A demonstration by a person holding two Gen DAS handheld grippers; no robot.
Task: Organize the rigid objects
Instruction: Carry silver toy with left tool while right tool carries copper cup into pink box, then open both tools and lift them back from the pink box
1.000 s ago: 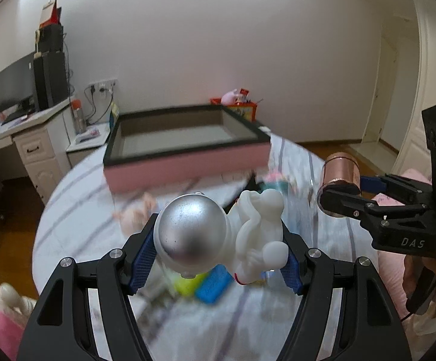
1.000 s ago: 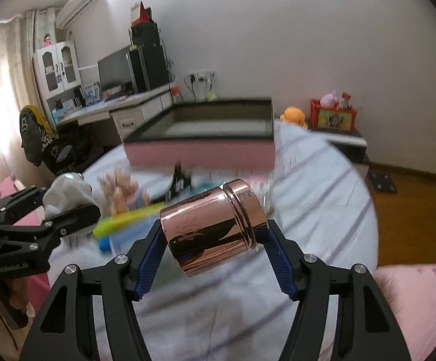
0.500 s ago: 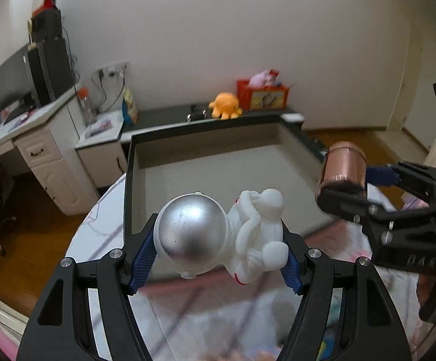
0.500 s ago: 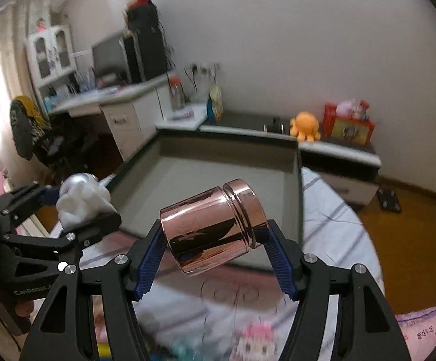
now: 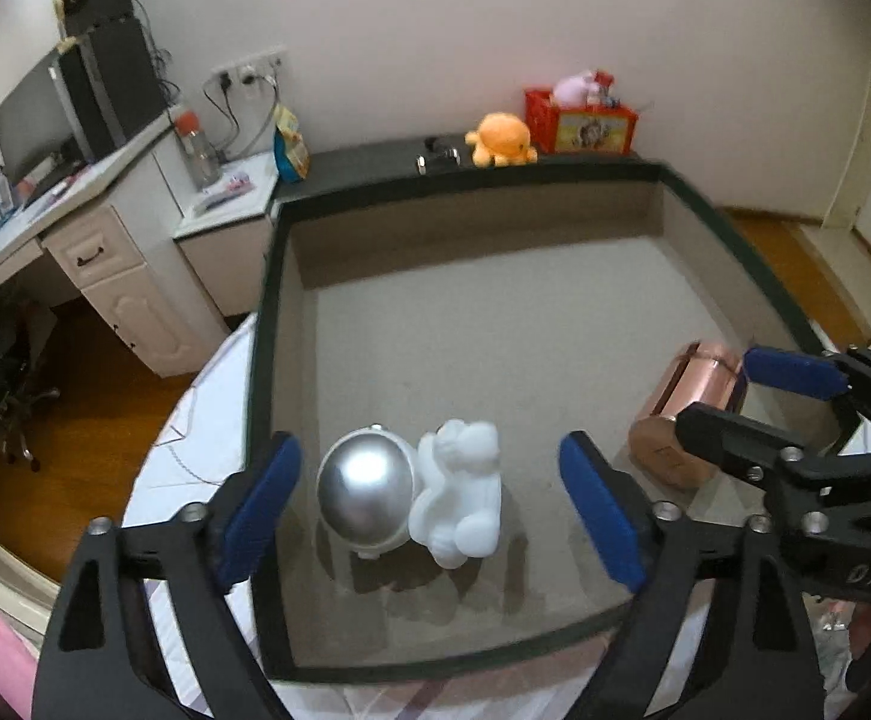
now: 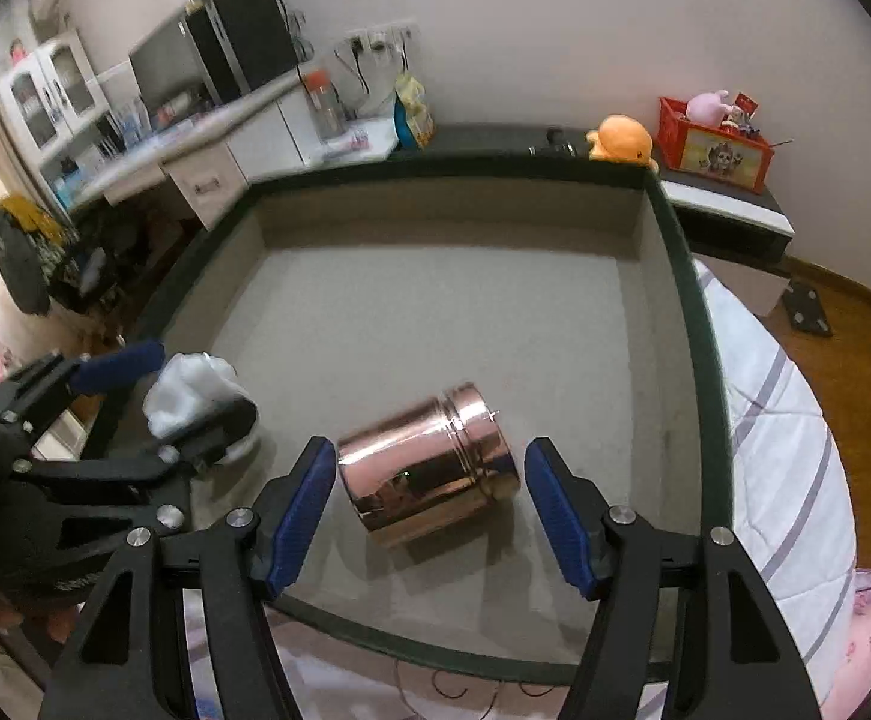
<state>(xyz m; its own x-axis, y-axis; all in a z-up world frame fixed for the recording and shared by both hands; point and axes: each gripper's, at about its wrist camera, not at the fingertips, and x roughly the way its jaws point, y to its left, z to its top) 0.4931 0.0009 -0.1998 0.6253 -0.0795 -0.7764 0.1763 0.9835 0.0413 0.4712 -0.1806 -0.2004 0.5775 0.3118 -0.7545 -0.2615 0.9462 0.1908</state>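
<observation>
Drop-off step right now: both toys are down in the box [image 5: 735,252], with the left gripper [image 5: 429,507] having just spread its jaws wide off the astronaut figure [image 5: 411,495] and the right gripper [image 6: 429,507] doing the same off the copper tin [image 6: 429,471], which lies on its side. Neither one's pinched. Next I'd guess both hands lift straight out without bumping anything, then go get more.

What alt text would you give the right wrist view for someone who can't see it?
A copper tin lies on its side on the floor of a grey box, between the right gripper's blue pads, which have just been opening and stand clear of it. At left, the left gripper is beside a white astronaut toy.
</observation>
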